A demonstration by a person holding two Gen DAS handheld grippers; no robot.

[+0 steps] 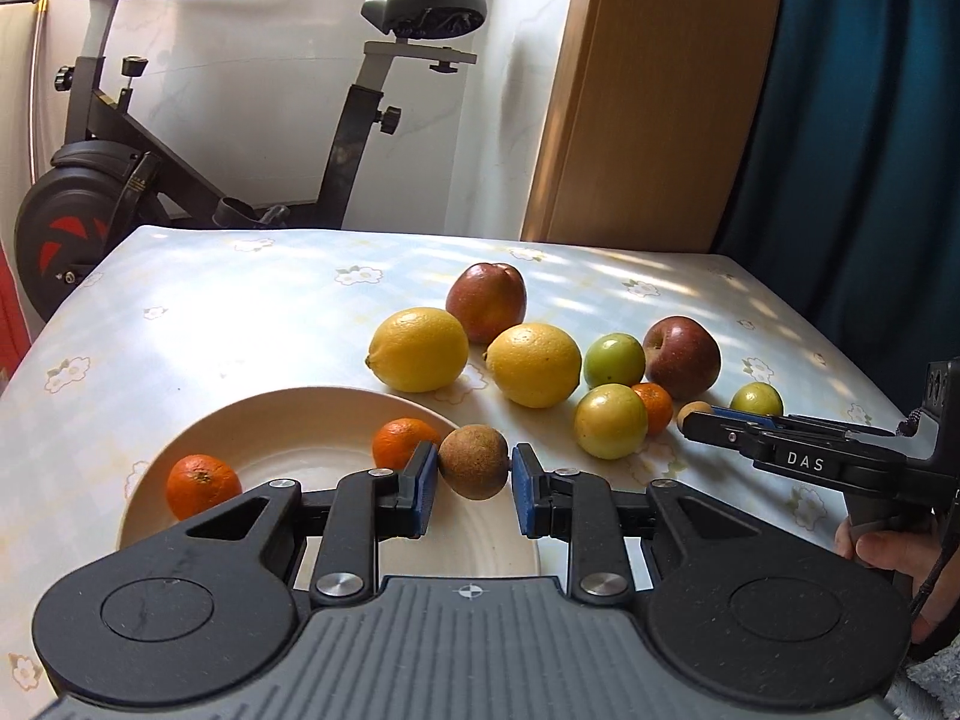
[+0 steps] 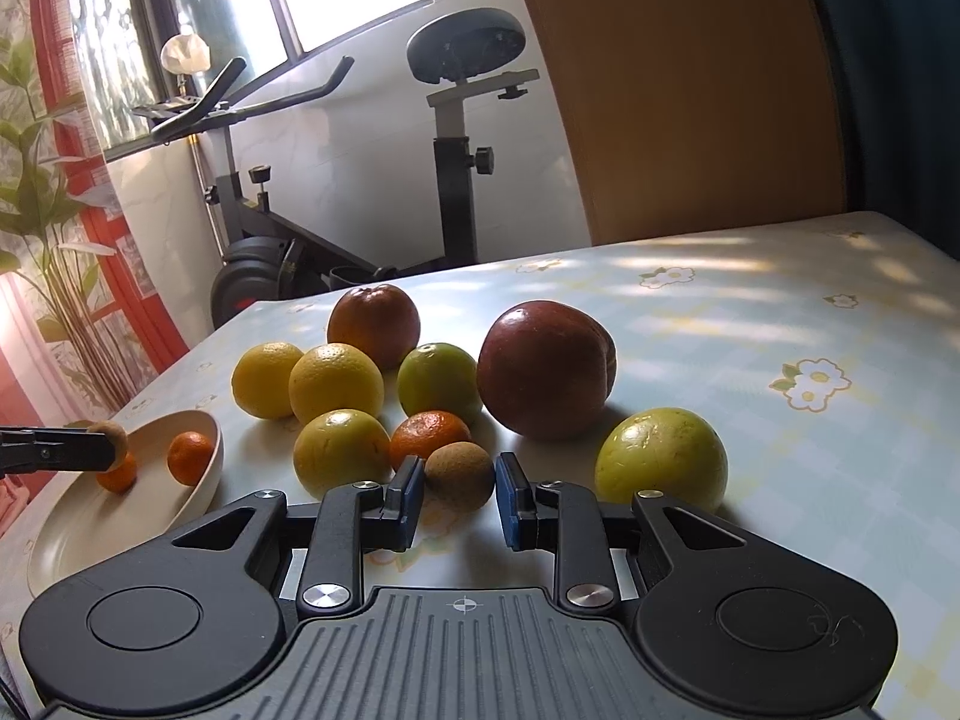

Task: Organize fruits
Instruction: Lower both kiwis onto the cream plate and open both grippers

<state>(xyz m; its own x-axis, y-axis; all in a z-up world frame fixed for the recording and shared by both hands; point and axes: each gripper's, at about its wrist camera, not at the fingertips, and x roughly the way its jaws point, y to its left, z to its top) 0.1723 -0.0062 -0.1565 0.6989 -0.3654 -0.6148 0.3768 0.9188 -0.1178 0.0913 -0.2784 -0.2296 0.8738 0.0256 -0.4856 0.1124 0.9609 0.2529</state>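
Two mandarins (image 1: 203,485) in plate (image 1: 336,420)

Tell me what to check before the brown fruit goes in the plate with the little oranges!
1. Left gripper shut on the brown fruit: ok.
2. Fruit lifted over the plate: ok, seen from the right wrist view.
3. Free space in the plate beside the two mandarins: ok.
4. Right gripper shut on the second brown fruit: ok.
5. Second fruit lifted off the table: cannot tell.
6. Right gripper away from the plate: ok.
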